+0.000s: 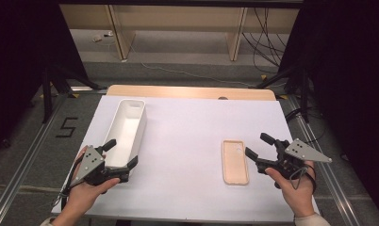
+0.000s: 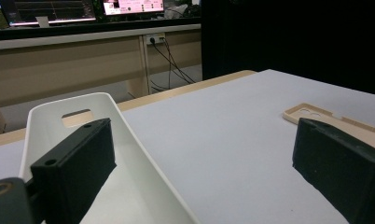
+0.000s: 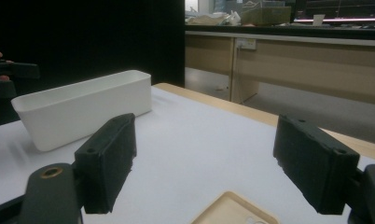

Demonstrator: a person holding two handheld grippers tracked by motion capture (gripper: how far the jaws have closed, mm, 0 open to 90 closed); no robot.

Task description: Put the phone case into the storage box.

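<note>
A long white bin point(image 1: 126, 127) lies lengthwise on the left of the white-covered table point(image 1: 187, 122). My left gripper point(image 1: 123, 153) is open at the bin's near end. In the left gripper view the bin point(image 2: 125, 135) has its right wall running between the jaws of the left gripper point(image 2: 204, 163), which hold nothing. A beige phone case point(image 1: 235, 161) lies flat on the right, hollow side up. My right gripper point(image 1: 256, 144) stands open just right of it. In the right gripper view the case point(image 3: 234, 210) sits low between the open jaws of the right gripper point(image 3: 206, 163).
The bin point(image 3: 83, 107) looks empty inside. A wooden strip point(image 1: 192, 92) marks the table's far edge. Desk legs and cables stand on the floor beyond. The phone case point(image 2: 316, 116) is at the right in the left gripper view. The other hand's gripper point(image 3: 8, 74) shows at the far left.
</note>
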